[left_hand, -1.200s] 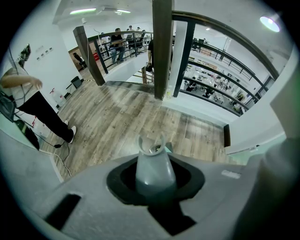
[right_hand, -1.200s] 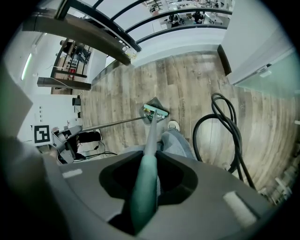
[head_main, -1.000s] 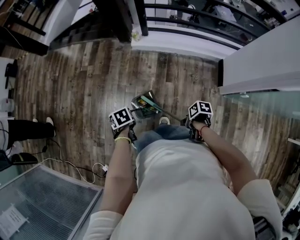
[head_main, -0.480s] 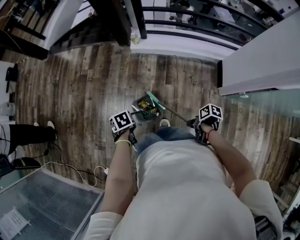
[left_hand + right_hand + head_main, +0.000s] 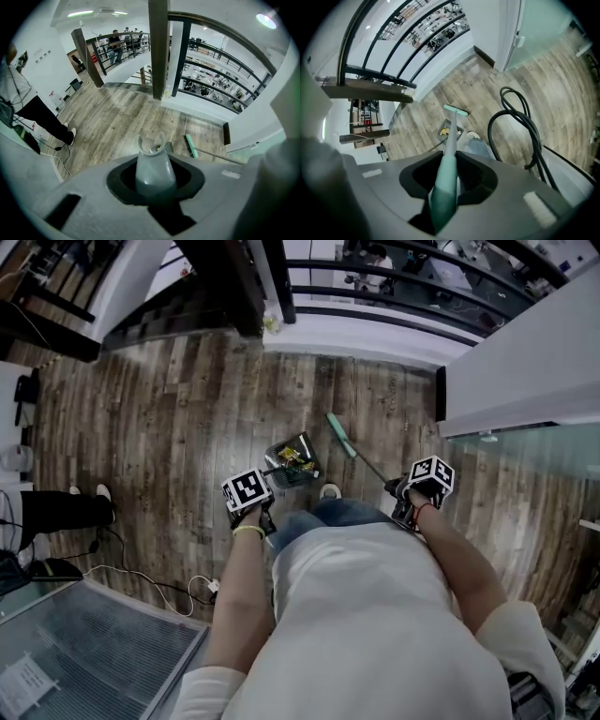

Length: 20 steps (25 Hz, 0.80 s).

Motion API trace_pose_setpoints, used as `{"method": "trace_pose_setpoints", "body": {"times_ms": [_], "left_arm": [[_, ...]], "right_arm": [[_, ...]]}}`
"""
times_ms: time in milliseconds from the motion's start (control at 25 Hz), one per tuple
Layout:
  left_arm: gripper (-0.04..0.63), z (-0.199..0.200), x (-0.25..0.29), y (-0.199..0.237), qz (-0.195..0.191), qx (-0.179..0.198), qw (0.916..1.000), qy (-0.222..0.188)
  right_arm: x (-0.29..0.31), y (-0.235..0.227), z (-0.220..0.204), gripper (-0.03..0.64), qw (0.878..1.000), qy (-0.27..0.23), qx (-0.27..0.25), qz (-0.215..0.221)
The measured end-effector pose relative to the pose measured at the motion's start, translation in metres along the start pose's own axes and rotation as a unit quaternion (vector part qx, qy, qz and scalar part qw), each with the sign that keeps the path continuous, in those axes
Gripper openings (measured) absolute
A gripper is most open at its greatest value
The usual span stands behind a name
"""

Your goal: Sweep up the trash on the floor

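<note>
In the head view a grey dustpan (image 5: 292, 463) rests on the wooden floor in front of my feet, with yellow and green trash inside it. My left gripper (image 5: 249, 495) is shut on the dustpan's grey handle (image 5: 154, 169). My right gripper (image 5: 427, 480) is shut on the broom's teal handle (image 5: 445, 183). The green broom head (image 5: 338, 434) is lifted up and to the right of the dustpan, apart from it. The right gripper view shows the broom head (image 5: 455, 110) beyond the dustpan (image 5: 446, 131).
A person in black trousers (image 5: 56, 503) stands at the left, with cables (image 5: 150, 570) on the floor nearby. A dark post (image 5: 246, 277) and railing (image 5: 394, 292) border the far side. A white wall (image 5: 525, 362) and glass panel stand at the right. A black hose (image 5: 520, 126) loops beside me.
The broom head has swung from over the dustpan up and to the right, away from it. My right gripper moved right. The dustpan and left gripper barely shifted.
</note>
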<state>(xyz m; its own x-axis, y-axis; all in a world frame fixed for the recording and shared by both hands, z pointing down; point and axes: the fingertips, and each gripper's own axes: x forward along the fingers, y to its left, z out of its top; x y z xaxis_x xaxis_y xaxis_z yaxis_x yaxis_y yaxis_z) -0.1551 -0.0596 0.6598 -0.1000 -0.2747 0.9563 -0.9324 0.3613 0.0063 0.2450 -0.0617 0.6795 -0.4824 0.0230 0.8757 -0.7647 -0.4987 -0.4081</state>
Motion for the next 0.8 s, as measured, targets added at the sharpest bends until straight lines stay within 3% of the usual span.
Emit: {"method": "trace_pose_setpoints", "body": {"times_ms": [360, 560, 800], "left_arm": [[0.086, 0.003, -0.002, -0.001, 0.007, 0.004, 1.0, -0.003], [0.087, 0.002, -0.001, -0.003, 0.005, 0.003, 1.0, 0.001], [0.087, 0.001, -0.001, -0.006, 0.004, 0.002, 1.0, 0.001]], "right_arm": [[0.006, -0.023, 0.017, 0.095, 0.998, -0.015, 0.065, -0.017], [0.009, -0.023, 0.02, 0.095, 0.995, -0.011, 0.103, 0.011], [0.011, -0.026, 0.017, 0.095, 0.994, -0.004, 0.105, 0.01]]}}
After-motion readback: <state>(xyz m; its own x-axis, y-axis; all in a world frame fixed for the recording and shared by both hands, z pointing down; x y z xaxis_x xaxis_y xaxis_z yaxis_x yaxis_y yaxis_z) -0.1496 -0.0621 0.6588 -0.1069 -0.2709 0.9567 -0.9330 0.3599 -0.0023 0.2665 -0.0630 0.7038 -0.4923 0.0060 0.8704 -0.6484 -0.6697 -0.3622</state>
